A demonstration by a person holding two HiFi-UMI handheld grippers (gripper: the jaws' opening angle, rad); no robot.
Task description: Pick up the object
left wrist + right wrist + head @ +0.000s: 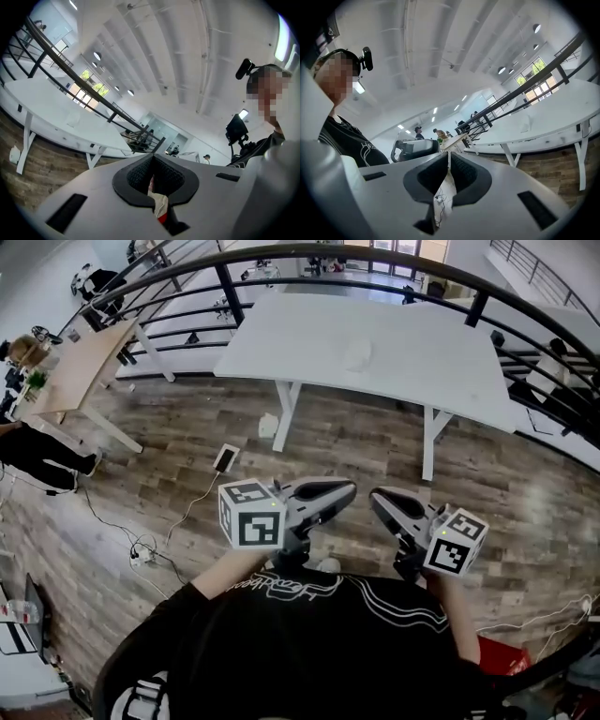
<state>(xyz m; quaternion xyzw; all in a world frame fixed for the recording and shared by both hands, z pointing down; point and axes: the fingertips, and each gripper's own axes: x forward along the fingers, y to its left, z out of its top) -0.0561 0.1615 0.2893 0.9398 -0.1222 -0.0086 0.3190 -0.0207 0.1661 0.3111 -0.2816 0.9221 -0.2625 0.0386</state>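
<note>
A small white object (356, 353) lies on the long white table (281, 343) ahead of me; it also shows as a pale lump in the left gripper view (74, 119) and the right gripper view (528, 123). Both grippers are held level at my waist, well short of the table, above the wooden floor. My left gripper (349, 487) is shut with nothing in it, its dark pads meeting at the tip (152, 161). My right gripper (377, 495) is also shut and empty, its jaws touching (448, 161). Each carries its marker cube.
A black curved railing (281, 282) runs behind the white table. A wooden table (84, 362) stands at the left, with a person (37, 460) beside it. A power strip with cables (141, 554), a phone (226, 457) and a white item (268, 425) lie on the floor.
</note>
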